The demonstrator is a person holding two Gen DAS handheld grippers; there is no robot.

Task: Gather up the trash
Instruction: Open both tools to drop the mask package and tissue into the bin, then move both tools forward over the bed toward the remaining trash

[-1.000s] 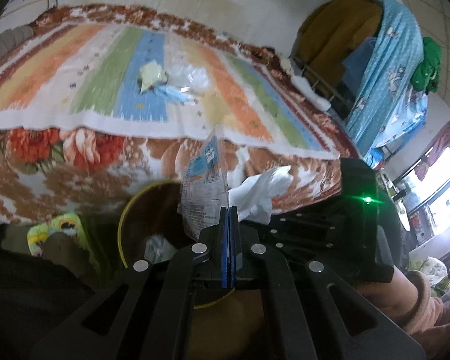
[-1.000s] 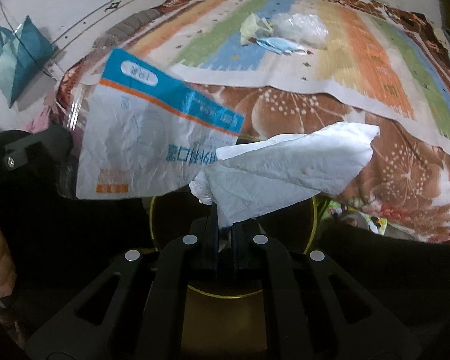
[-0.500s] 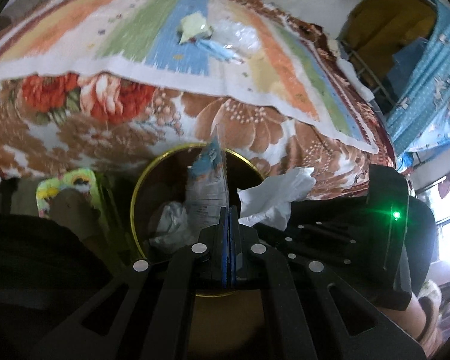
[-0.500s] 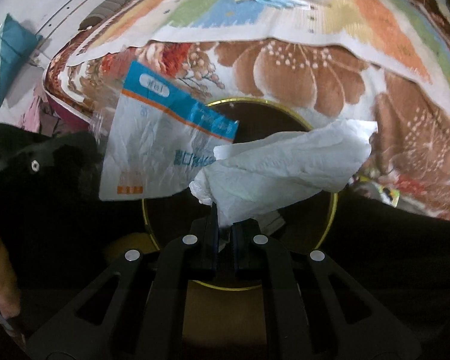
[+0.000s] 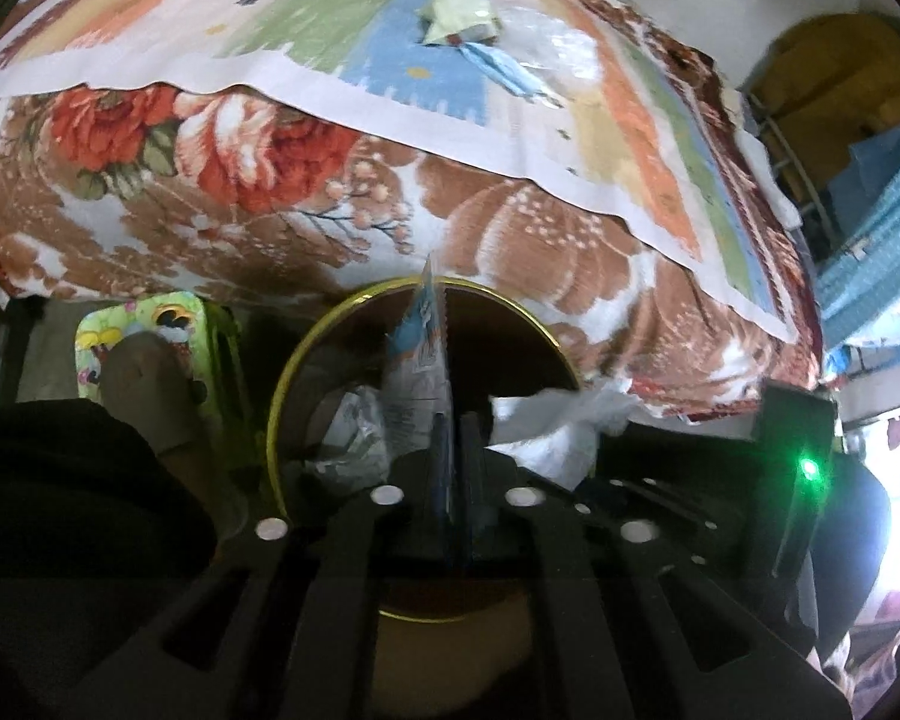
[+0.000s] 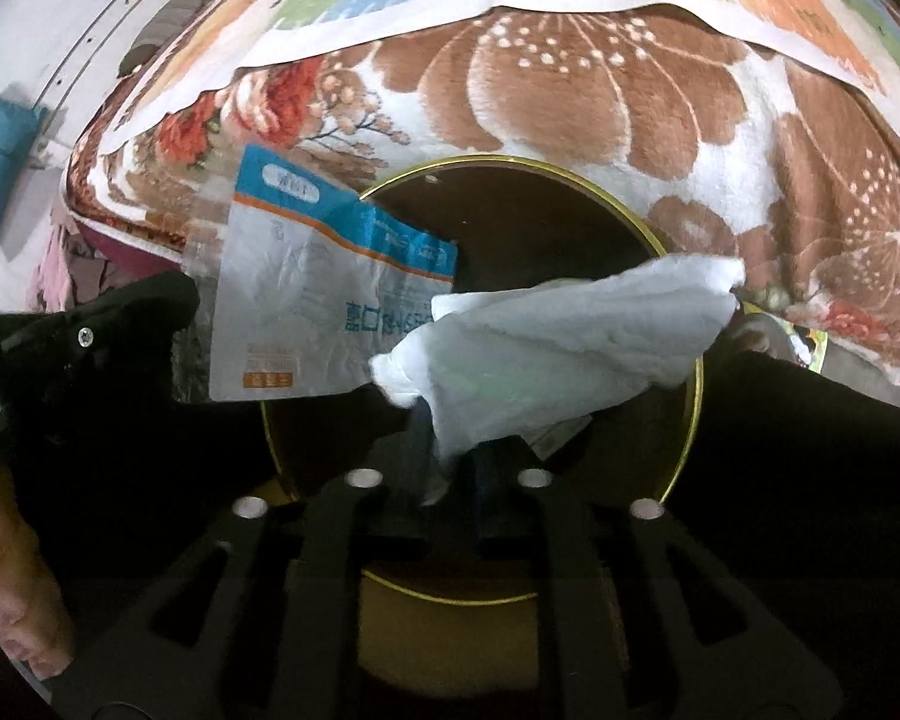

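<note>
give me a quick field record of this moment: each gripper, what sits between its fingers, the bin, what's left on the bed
left gripper: fingers just parted, blue-and-white plastic packet still standing between them
right gripper: fingers just parted, white tissue still between them
bin: round, dark inside, gold rim, directly below both grippers, some crumpled trash already in it
bed: floral blanket under a striped sheet
left on bed: a pale yellow wrapper, a blue piece and clear plastic beside it

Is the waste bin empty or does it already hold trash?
Holds trash: crumpled wrappers lie inside the waste bin, seen past its gold rim.
</note>
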